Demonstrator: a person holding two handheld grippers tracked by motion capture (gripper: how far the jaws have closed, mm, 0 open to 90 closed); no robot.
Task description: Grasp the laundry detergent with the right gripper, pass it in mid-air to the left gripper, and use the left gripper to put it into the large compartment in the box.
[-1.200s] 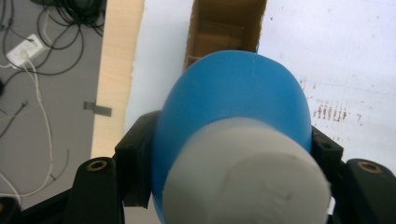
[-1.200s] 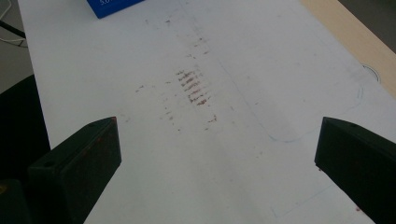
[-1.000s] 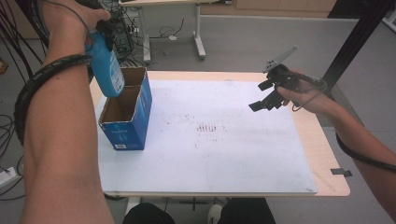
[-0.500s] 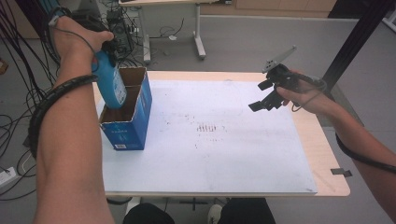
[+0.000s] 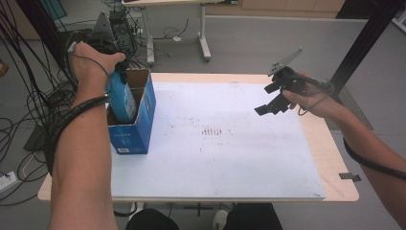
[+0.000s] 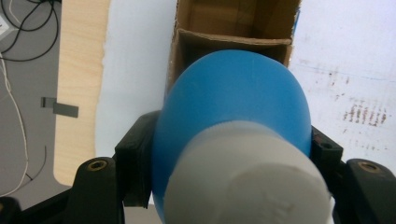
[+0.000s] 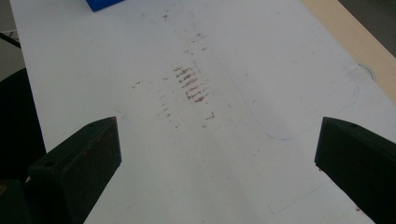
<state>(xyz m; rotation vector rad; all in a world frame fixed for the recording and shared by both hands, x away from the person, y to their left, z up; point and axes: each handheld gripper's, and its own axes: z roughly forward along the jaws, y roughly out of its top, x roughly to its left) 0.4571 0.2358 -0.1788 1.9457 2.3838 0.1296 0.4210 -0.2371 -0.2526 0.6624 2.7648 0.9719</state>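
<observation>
A blue bottle (image 5: pixel 123 101) with a white cap (image 6: pixel 243 179) hangs bottom-down, partly inside an open blue cardboard box (image 5: pixel 134 132) at the table's left. My left gripper (image 5: pixel 118 72) is shut on the bottle's upper body. In the left gripper view the bottle (image 6: pixel 233 102) sits between the two black jaws of that gripper (image 6: pixel 229 158), above the box's brown inside (image 6: pixel 233 23). My right gripper (image 5: pixel 266 99) hovers over the right side of the table, open and holding nothing. In the right gripper view its jaws (image 7: pixel 217 149) stand wide apart.
A white sheet (image 5: pixel 230 158) with brown smudges (image 7: pixel 191 84) covers most of the wooden table (image 5: pixel 335 158). A corner of the blue box (image 7: pixel 100 3) shows far off. Cables (image 5: pixel 43 96) hang left of the table, and a desk frame (image 5: pixel 203 33) stands behind it.
My left hand has come down, and the bottle has sunk from above the box into its opening. The right gripper has stayed where it was.
</observation>
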